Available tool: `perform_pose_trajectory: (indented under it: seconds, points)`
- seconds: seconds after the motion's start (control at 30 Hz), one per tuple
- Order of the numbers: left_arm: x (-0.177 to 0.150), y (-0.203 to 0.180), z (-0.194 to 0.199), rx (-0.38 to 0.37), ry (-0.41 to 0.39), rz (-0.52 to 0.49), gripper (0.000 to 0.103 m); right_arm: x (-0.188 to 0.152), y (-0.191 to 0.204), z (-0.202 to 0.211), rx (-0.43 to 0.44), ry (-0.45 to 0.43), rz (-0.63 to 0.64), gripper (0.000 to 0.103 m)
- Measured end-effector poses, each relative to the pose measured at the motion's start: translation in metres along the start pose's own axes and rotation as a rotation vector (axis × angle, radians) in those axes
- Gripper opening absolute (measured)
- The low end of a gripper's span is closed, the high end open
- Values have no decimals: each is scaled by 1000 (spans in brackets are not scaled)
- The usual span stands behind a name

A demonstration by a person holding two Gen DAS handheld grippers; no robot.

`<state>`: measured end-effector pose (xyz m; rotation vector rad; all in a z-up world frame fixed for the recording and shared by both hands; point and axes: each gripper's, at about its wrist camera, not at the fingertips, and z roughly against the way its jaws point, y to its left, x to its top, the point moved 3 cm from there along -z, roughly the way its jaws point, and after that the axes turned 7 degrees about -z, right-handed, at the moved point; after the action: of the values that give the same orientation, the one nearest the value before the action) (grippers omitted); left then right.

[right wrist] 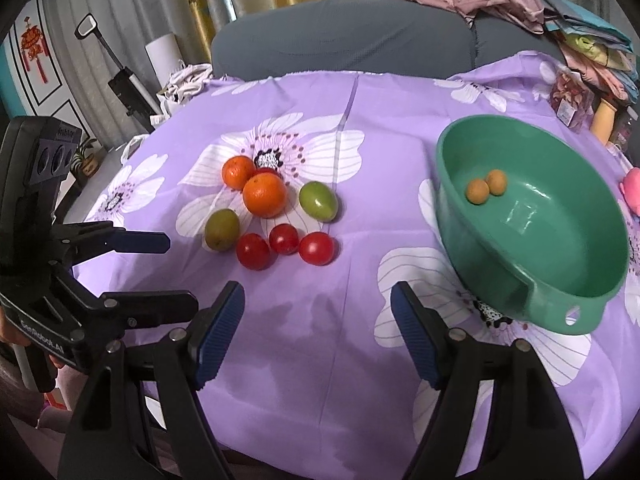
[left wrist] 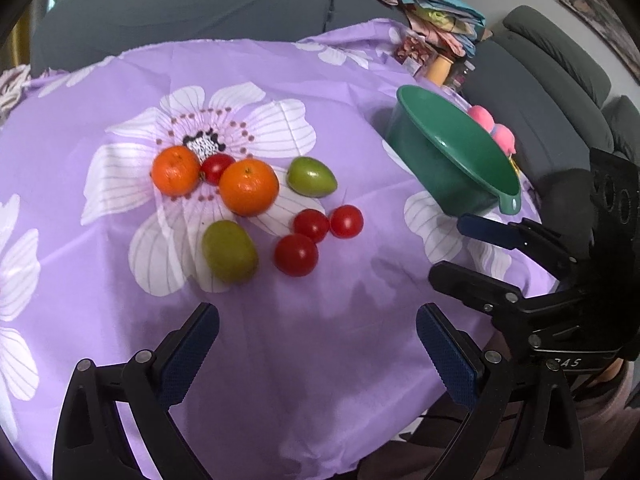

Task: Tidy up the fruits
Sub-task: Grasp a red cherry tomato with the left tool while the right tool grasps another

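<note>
Right wrist view: the fruit cluster lies ahead and to the left of the right gripper (right wrist: 318,332), the green bowl (right wrist: 600,248) ahead to its right.

Both grippers hover spread and empty above the near edge of the bench (right wrist: 320,380). The left gripper (left wrist: 318,354) points almost straight at the cluster, with the nearest tomato (left wrist: 296,255) and the nearer green fruit (left wrist: 229,251) just beyond its fingers, so it looks the better placed of the two for a first pick. The nearer green fruit's long axis runs slantwise across that gripper's line. On the cloth lie two oranges (right wrist: 264,195), two green fruits (right wrist: 318,201) and four tomatoes (right wrist: 316,248), one tucked between the oranges. Two small tan fruits (right wrist: 478,191) already sit in the bowl.
</note>
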<state>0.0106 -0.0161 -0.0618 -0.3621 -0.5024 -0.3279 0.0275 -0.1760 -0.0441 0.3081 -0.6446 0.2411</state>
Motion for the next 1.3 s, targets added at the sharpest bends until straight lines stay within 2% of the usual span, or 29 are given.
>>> perform_pose_trajectory:
  seconds: [0.13, 0.27, 0.33, 0.4, 0.6, 0.73, 0.87, 1.0, 1.13, 1.23, 1.3]
  points:
    - [-1, 0, -7, -18, 19, 2, 90, 0, 0, -9, 4, 22, 8, 69]
    - [-1, 0, -16, -30, 38, 1, 89, 3, 1, -22, 6, 47, 20, 64]
    - [0, 0, -20, -35, 45, -3, 80, 4, 3, -27, 11, 56, 31, 60]
    - [2, 0, -24, -36, 52, -8, 79, 6, 3, -32, 14, 67, 37, 56]
    - [8, 5, -35, -16, 56, -18, 77, 12, 0, -49, 21, 101, 44, 51]
    - [14, 10, -40, 5, 53, -32, 69, 15, -2, -60, 24, 123, 41, 49]
    - [18, 14, -44, 22, 55, -42, 67, 19, -2, -67, 31, 135, 48, 47]
    - [20, 20, -46, 39, 54, -47, 54, 23, -1, -74, 32, 144, 60, 46]
    - [22, 21, -50, 50, 59, -64, 49, 27, 0, -81, 36, 153, 68, 44]
    - [24, 18, -53, 57, 61, -84, 39, 28, 2, -85, 35, 160, 74, 41]
    - [26, 18, -54, 56, 60, -85, 37, 29, 2, -88, 34, 165, 78, 36]
